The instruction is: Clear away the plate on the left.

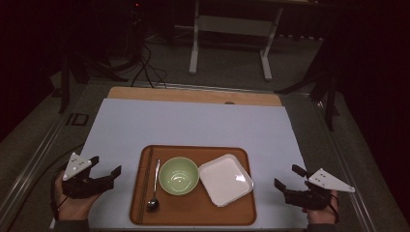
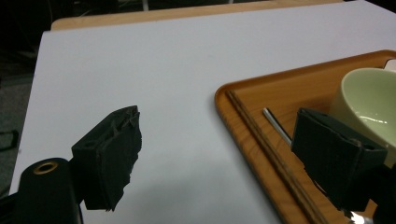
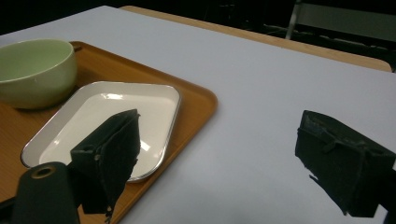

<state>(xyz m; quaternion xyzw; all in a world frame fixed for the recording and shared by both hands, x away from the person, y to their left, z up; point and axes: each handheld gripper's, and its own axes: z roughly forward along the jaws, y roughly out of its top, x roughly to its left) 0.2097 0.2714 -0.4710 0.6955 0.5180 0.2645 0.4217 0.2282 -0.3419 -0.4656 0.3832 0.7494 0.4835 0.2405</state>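
Note:
A brown wooden tray [image 1: 193, 212] lies at the near middle of the table. It carries a pale green bowl [image 1: 178, 175], a white square plate [image 1: 226, 179] to the bowl's right, a metal spoon [image 1: 154, 188] and a pair of dark chopsticks [image 1: 144, 183] along its left side. My left gripper [image 1: 106, 165] rests left of the tray, open with nothing between its jaws; in its own view, the left gripper [image 2: 219, 121] looks past the tray's corner [image 2: 280, 88] at the bowl [image 2: 369, 98]. My right gripper [image 1: 286, 176] sits right of the tray, open and empty; the right gripper [image 3: 222, 126] faces the plate [image 3: 107, 116].
A white sheet [image 1: 193, 125] covers most of the wooden table, whose bare far edge [image 1: 193, 95] shows at the back. Beyond it, a metal stand [image 1: 229, 43] and cables [image 1: 145, 67] lie on the dark floor. Rails run along both sides of the table.

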